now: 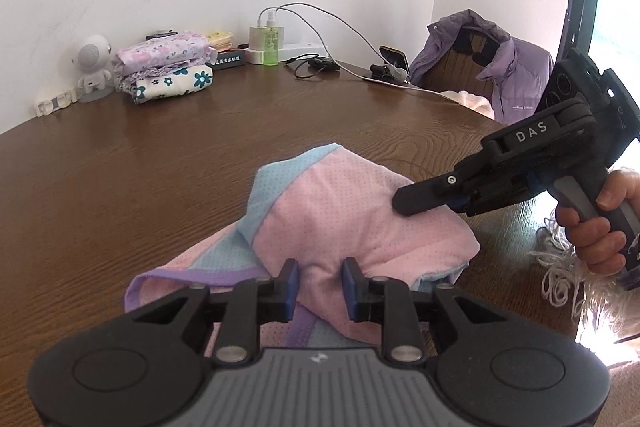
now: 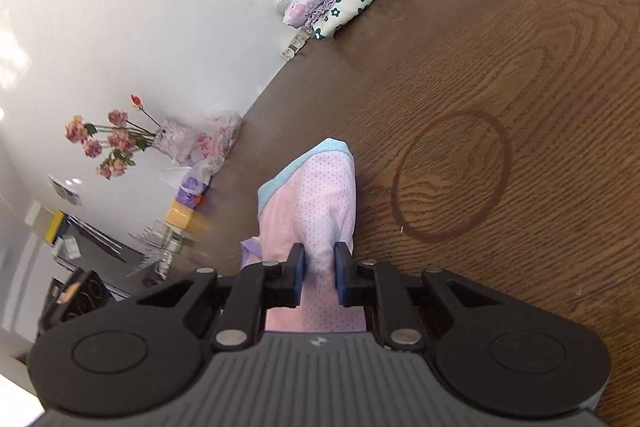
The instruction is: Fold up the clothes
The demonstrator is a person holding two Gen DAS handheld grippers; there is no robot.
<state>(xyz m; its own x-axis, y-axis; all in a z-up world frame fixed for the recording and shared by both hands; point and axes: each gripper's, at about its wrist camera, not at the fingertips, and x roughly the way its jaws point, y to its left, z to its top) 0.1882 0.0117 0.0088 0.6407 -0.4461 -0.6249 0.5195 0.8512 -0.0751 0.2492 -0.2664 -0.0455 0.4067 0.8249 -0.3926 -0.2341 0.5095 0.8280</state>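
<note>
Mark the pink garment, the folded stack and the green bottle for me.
pink garment (image 1: pixel 340 211), left wrist view, dotted pink middle.
folded stack (image 1: pixel 164 65), left wrist view, side of the pile.
green bottle (image 1: pixel 271 45), left wrist view, its body.

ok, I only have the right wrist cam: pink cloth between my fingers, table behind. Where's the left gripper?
Observer: The left gripper is at the near edge of the same pink garment, with a bunch of the cloth pinched between its fingers.
Operator: Is the whole thing off the table?
Observer: No. A purple-trimmed part lies flat on the table by the left gripper; only the middle humps up.
Operator: Where's my gripper on it?
Observer: The right gripper grips the hump's right side, across from the blue trim.
</note>
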